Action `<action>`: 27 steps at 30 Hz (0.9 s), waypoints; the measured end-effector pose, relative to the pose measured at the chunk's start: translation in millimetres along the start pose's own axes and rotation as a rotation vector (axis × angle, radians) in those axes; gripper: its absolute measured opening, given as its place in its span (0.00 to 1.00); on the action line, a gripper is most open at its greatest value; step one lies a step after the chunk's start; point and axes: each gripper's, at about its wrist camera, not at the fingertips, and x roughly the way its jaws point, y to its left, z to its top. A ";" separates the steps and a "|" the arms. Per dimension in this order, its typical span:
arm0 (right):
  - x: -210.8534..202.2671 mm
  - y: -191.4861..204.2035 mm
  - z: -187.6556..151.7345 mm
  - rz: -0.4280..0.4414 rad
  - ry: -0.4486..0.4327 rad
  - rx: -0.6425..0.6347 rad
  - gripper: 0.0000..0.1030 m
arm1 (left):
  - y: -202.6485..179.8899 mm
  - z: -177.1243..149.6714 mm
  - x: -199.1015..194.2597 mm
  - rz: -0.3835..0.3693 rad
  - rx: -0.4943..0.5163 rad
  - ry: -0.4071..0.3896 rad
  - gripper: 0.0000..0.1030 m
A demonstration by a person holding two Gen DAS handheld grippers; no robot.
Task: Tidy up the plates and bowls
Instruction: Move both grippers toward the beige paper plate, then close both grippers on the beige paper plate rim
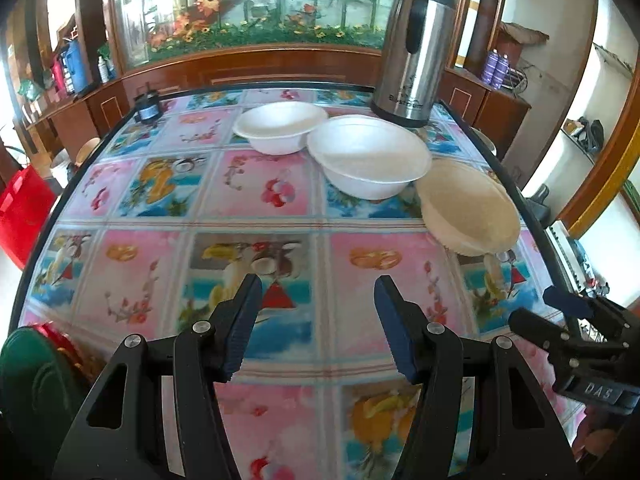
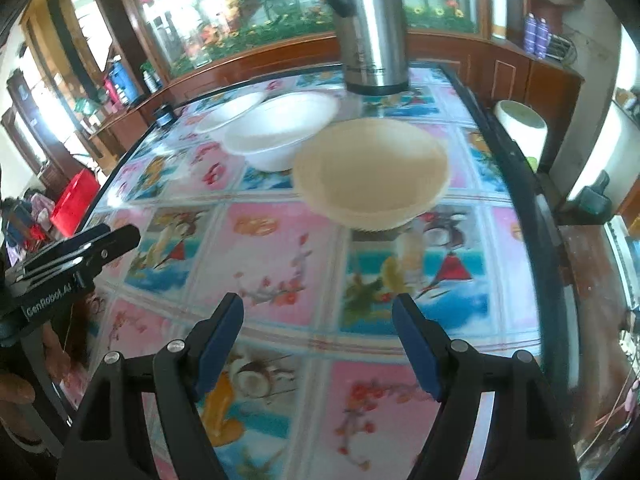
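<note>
Three bowls stand on the patterned table [image 1: 160, 200]. A white bowl [image 1: 280, 126] is farthest, a larger white bowl [image 1: 368, 156] sits beside it, and a beige bowl [image 1: 468, 208] is nearest the right edge. In the right wrist view the beige bowl [image 2: 370, 172] is straight ahead, the larger white bowl [image 2: 280, 130] behind it and the far white bowl [image 2: 230, 110] beyond. My left gripper [image 1: 318, 324] is open and empty above the table's near middle. My right gripper [image 2: 318, 344] is open and empty, short of the beige bowl; it also shows in the left wrist view [image 1: 560, 312].
A tall steel thermos [image 1: 416, 48] stands behind the bowls, also in the right wrist view [image 2: 368, 28]. A small dark jar [image 1: 146, 106] sits at the far left corner. A red bin [image 1: 24, 212] is off the left edge. A white bucket [image 2: 520, 128] is off the right edge.
</note>
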 end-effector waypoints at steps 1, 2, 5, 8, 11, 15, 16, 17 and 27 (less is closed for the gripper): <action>0.1 -7.1 3.4 -0.005 -0.003 0.009 0.75 | -5.5 2.5 3.7 -0.001 0.004 0.002 0.57; 0.6 -11.4 5.5 -0.010 -0.004 0.013 0.75 | -10.1 4.5 6.7 -0.001 0.009 0.004 0.57; 0.3 -27.0 16.6 -0.039 -0.011 0.028 0.75 | -28.8 11.4 19.3 -0.005 0.031 0.015 0.57; 1.4 -43.4 29.3 -0.057 -0.017 0.044 0.75 | -42.3 18.6 32.6 -0.023 0.029 0.037 0.57; 9.3 -59.3 42.6 -0.072 -0.014 0.061 0.75 | -57.7 25.7 48.3 -0.030 0.032 0.060 0.57; 26.7 -76.9 56.6 -0.073 0.005 0.075 0.75 | -72.0 36.7 65.7 -0.033 0.024 0.083 0.57; 31.3 -80.8 59.2 -0.071 0.011 0.081 0.75 | -75.2 40.1 70.7 -0.032 0.021 0.088 0.57; 34.0 -82.7 61.0 -0.069 0.016 0.082 0.75 | -76.6 42.1 73.2 -0.033 0.019 0.089 0.57; 56.8 -90.3 84.7 -0.046 0.043 0.042 0.75 | -100.4 52.5 102.5 -0.037 0.015 0.123 0.57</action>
